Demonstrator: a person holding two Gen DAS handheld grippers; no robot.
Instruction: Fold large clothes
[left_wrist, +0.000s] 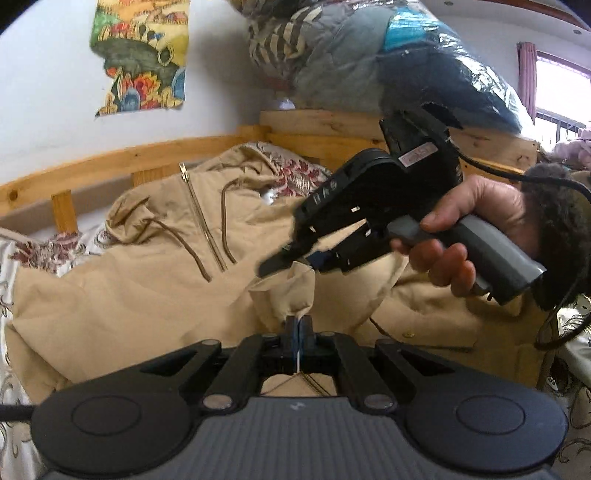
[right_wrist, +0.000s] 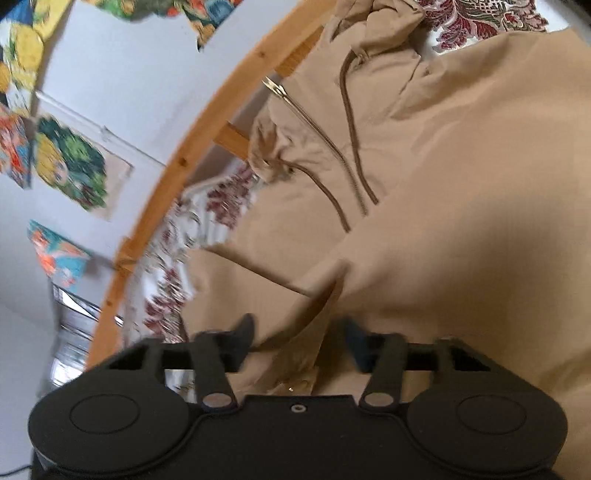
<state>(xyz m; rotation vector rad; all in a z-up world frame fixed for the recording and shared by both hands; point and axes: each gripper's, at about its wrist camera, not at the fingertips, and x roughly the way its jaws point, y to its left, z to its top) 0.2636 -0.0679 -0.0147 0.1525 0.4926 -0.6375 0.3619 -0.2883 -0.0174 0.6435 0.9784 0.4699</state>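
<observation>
A beige zip-up hooded jacket (left_wrist: 147, 295) with brown drawstrings lies spread over the bed, and it fills the right wrist view (right_wrist: 443, 184). My left gripper (left_wrist: 298, 326) is shut on a raised fold of its fabric, low in the middle of the left wrist view. That fold stands up in a peak to my right gripper (left_wrist: 304, 263), held by a hand (left_wrist: 461, 221), whose fingers pinch the peak's top. The right wrist view is blurred: there the right gripper (right_wrist: 299, 332) shows a fabric edge filling the space between its fingers.
A floral bedsheet (left_wrist: 44, 251) lies under the jacket. A wooden bed rail (left_wrist: 110, 158) runs along the white wall behind it, with colourful posters (left_wrist: 144, 55) above. Plastic-bagged bedding (left_wrist: 369, 62) is piled on a wooden headboard (left_wrist: 332, 125). A window (left_wrist: 561, 81) is at the far right.
</observation>
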